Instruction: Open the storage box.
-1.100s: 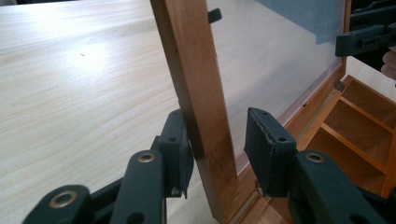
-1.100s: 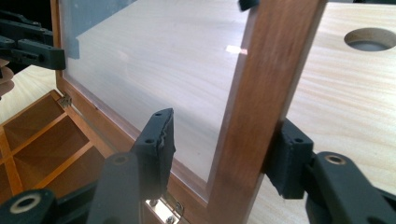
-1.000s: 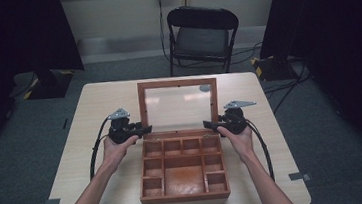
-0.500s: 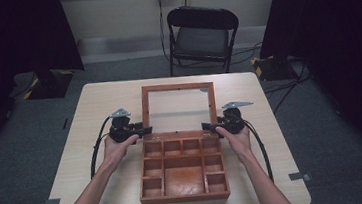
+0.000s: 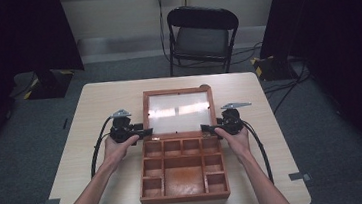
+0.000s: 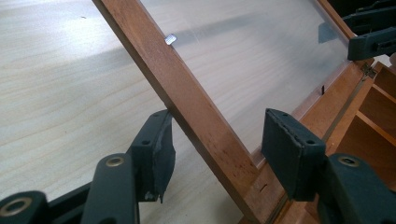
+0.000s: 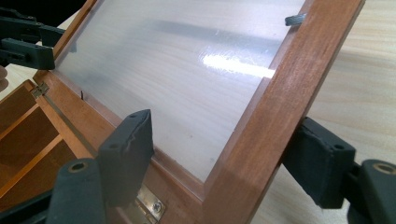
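From the high view we've got a wooden box [image 5: 183,169] sitting in the middle of the table [image 5: 93,103], lid [image 5: 178,111] swung all the way open and leaning back toward the far side, its clear panel facing up. The left gripper [image 5: 144,131] is at the lid's left edge down near the hinge, the right gripper [image 5: 207,127] at the right edge, one hand behind each. A chair [image 5: 202,34] stands beyond the table. In the left gripper view the lid's wooden side rail runs up between the jaws; the left pad [image 6: 161,147] sits just at the rail's outer face, the other pad is clear of it over the panel side, so nothing's clamped, and the jaws have just been opening. The right gripper view is pretty much the mirror: rail between the jaws, outer pad [image 7: 317,161] right against the wood, inner pad off the panel above a brass hinge [image 7: 152,205], jaws just been opening too, no real grip.
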`<state>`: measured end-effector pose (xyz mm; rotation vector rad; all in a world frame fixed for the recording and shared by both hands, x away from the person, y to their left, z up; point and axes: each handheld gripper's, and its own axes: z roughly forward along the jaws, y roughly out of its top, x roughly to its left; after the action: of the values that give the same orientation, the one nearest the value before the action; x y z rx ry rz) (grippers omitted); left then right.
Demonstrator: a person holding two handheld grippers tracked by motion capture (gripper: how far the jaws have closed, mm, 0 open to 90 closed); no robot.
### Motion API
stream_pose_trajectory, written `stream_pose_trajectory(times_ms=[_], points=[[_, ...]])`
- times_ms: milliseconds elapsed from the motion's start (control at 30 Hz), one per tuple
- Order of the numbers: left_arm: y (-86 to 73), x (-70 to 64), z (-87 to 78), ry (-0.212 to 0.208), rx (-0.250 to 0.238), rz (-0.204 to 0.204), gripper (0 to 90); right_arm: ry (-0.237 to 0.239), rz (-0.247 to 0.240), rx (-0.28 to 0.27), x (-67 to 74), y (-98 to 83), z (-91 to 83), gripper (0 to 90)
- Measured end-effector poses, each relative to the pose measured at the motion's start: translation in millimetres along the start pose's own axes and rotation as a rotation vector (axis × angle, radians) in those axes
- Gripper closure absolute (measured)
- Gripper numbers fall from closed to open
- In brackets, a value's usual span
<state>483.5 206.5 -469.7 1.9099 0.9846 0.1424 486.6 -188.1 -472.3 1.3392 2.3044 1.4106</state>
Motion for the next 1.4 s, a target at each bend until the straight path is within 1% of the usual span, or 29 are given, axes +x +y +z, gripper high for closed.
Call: stream_pose_trajectory(times_ms=[167, 233, 267, 433, 500, 600, 667, 700, 733, 767, 800, 833, 867, 900, 933, 967, 1000, 1100, 1167, 1267, 1400], points=[[-0.9, -0.4, 1.9, 0.001, -0.002, -0.006, 41.3, 0.006, 0.005, 0.003, -1.1, -0.4, 0.9, 25.5], [-0.9, 0.0, 1.9, -0.002, 0.004, -0.007, 40.4, 0.009, 0.009, 0.004, -1.4, -0.7, 1.2, 25.2], [-1.2, 1.1, 2.1, -0.011, 0.008, -0.015, 40.4, 0.012, 0.015, 0.006, -2.0, -1.2, 1.9, 24.7], [-1.3, 1.7, 1.9, -0.009, 0.014, -0.019, 40.3, 0.015, 0.022, 0.006, -2.5, -1.5, 2.7, 24.5], [-1.8, 2.2, 2.5, -0.016, 0.01, -0.022, 40.1, 0.017, 0.024, 0.007, -2.6, -1.6, 2.8, 24.5], [-2.1, 2.5, 3.5, -0.018, 0.006, -0.034, 39.5, 0.017, 0.032, 0.008, -3.0, -2.0, 3.2, 24.1], [-2.8, 3.6, 4.3, -0.022, 0.009, -0.05, 39.0, 0.001, 0.02, 0.01, -1.7, -1.7, 3.4, 21.7], [-2.8, 3.6, 4.3, -0.022, 0.009, -0.05, 38.6, -0.007, 0.015, 0.012, -1.2, -1.6, 3.7, 21.2], [-3.9, 5.3, 4.7, -0.031, 0.008, -0.059, 38.2, -0.006, 0.02, 0.01, -1.7, -1.9, 4.1, 21.2], [-4.1, 5.7, 5.1, -0.031, 0.007, -0.064, 38.0, -0.004, 0.025, 0.011, -2.0, -2.2, 4.2, 21.3], [-4.1, 5.7, 5.1, -0.031, 0.007, -0.064, 37.0, -0.001, 0.031, 0.012, -2.5, -2.5, 4.3, 21.1], [-3.6, 3.4, 5.0, 0.002, 0.011, -0.031, 37.1, -0.003, 0.032, 0.012, -2.9, -2.8, 4.7, 19.2], [-3.6, 3.4, 5.0, 0.002, 0.011, -0.031, 38.5, -0.003, 0.032, 0.012, -2.9, -2.8, 4.7, 19.2], [-3.5, 1.8, 5.4, 0.016, 0.021, -0.013, 38.5, -0.012, 0.038, 0.014, -3.1, -3.1, 5.3, 16.4], [-4.1, 1.7, 6.3, 0.005, 0.026, -0.016, 39.2, 0.002, 0.095, 0.036, -8.5, -6.0, 8.0, 15.3], [-4.8, 2.1, 6.6, 0.004, 0.025, -0.024, 39.2, 0.002, 0.095, 0.036, -8.5, -6.0, 8.0, 15.3], [-5.3, 3.7, 6.7, 0.003, 0.026, -0.024, 38.9, 0.019, 0.108, 0.033, -11.7, -8.5, 9.3, 15.5], [-5.4, 3.8, 6.9, 0.004, 0.025, -0.026, 38.6, 0.012, 0.107, 0.037, -10.5, -7.0, 9.3, 15.4], [-5.3, 3.5, 7.0, 0.01, 0.025, -0.028, 37.9, 0.013, 0.108, 0.038, -11.0, -7.5, 9.8, 15.3], [-5.6, 3.9, 6.9, 0.006, 0.024, -0.032, 37.3, 0.015, 0.106, 0.037, -11.3, -7.5, 9.8, 15.3], [-5.4, 3.6, 6.3, 0.016, 0.026, -0.033, 35.2, 0.013, 0.11, 0.04, -10.7, -7.3, 9.4, 15.2]])
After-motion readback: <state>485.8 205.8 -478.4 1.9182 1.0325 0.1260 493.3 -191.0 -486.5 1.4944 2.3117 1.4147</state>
